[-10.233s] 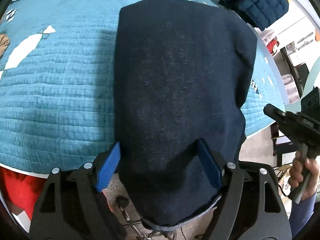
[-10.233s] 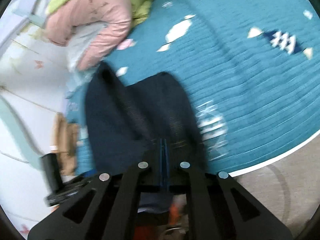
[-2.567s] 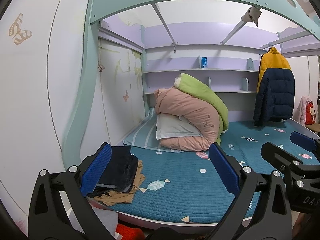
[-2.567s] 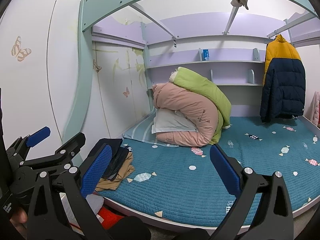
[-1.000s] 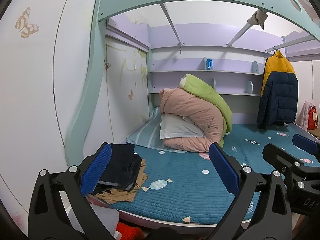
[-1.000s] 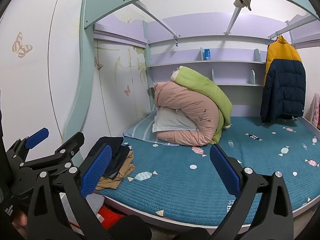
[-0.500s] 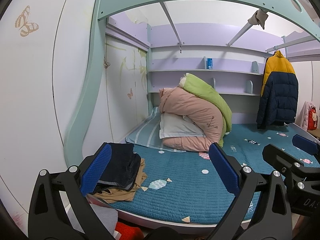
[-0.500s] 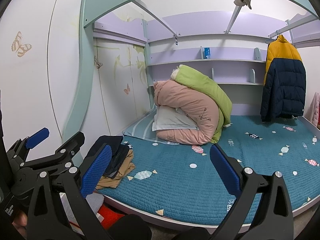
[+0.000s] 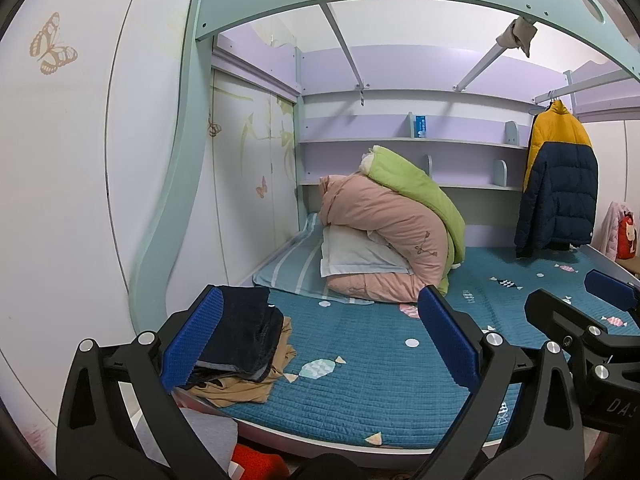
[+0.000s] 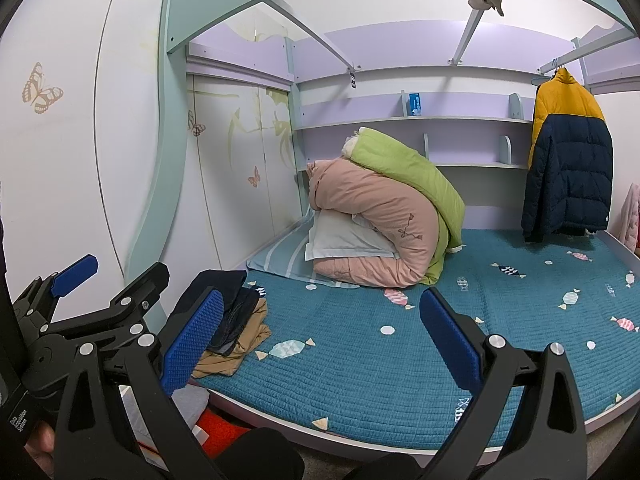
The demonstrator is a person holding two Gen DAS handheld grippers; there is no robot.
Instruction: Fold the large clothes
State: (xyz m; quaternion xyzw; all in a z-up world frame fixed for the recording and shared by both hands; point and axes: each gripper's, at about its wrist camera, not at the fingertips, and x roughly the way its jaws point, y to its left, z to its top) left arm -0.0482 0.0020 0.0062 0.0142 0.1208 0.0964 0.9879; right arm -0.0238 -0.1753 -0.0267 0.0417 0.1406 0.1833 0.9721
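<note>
A folded dark navy garment (image 9: 240,332) lies on top of a tan one (image 9: 244,386) at the front left corner of the bed; the right wrist view shows the same navy garment (image 10: 230,308) over the tan garment (image 10: 240,346). My left gripper (image 9: 320,340) is open and empty, held back from the bed. My right gripper (image 10: 320,336) is also open and empty. Each gripper shows in the other's view: the right gripper (image 9: 572,300) at the right edge, the left gripper (image 10: 116,276) at the lower left. Neither touches any cloth.
The bed has a teal quilt (image 9: 360,380) under a pale green frame (image 9: 176,200). A rolled pink and green duvet (image 9: 392,232) and a pillow sit at the back. A yellow and navy jacket (image 9: 560,184) hangs at the right. Red and grey items (image 9: 256,464) lie on the floor.
Ten seconds ago the navy garment lay spread on the quilt, the right gripper shut on it. Now it lies folded on the pile and both grippers are open, drawn back. No visible movement over the last second.
</note>
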